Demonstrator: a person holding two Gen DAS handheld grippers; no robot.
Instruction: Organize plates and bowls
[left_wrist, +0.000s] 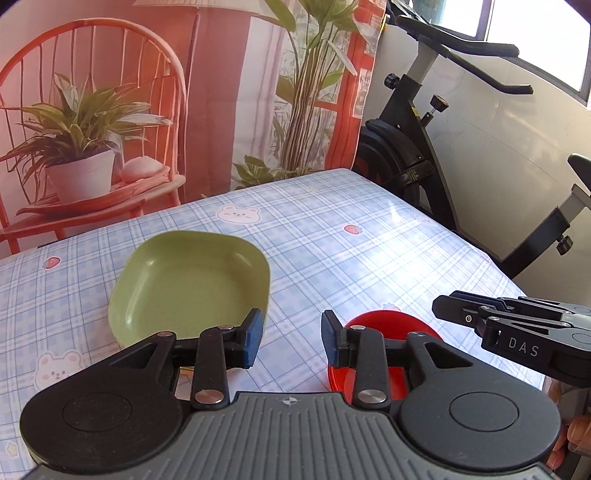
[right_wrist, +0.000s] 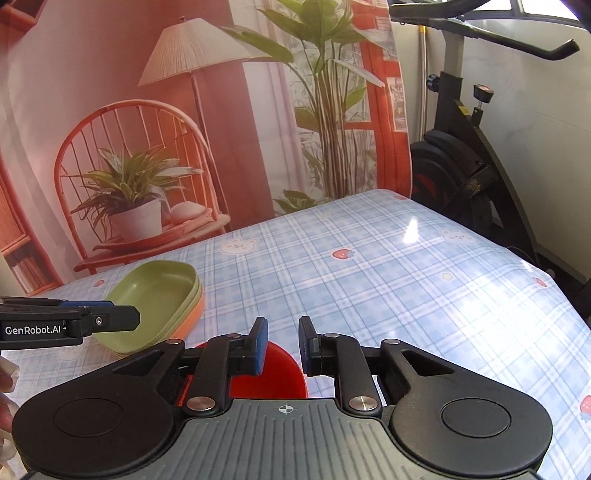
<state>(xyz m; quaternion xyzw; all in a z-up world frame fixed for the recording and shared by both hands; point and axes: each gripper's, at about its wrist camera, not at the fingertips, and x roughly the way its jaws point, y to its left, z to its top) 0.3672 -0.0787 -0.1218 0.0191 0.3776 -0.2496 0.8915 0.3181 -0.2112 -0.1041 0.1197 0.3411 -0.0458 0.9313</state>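
From the left wrist, the left gripper (left_wrist: 291, 341) is hovering with fingers apart and nothing between them; the green plate (left_wrist: 192, 288) is lying just left of it, the red bowl (left_wrist: 384, 354) just right. From the right wrist, the right gripper (right_wrist: 282, 345) is hanging over that bowl (right_wrist: 275, 373), fingers slightly parted (gripping nothing), with stacked plates (right_wrist: 155, 306) to the bowl's left.

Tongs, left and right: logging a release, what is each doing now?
Left tongs: open, holding nothing.
Right tongs: open, holding nothing.
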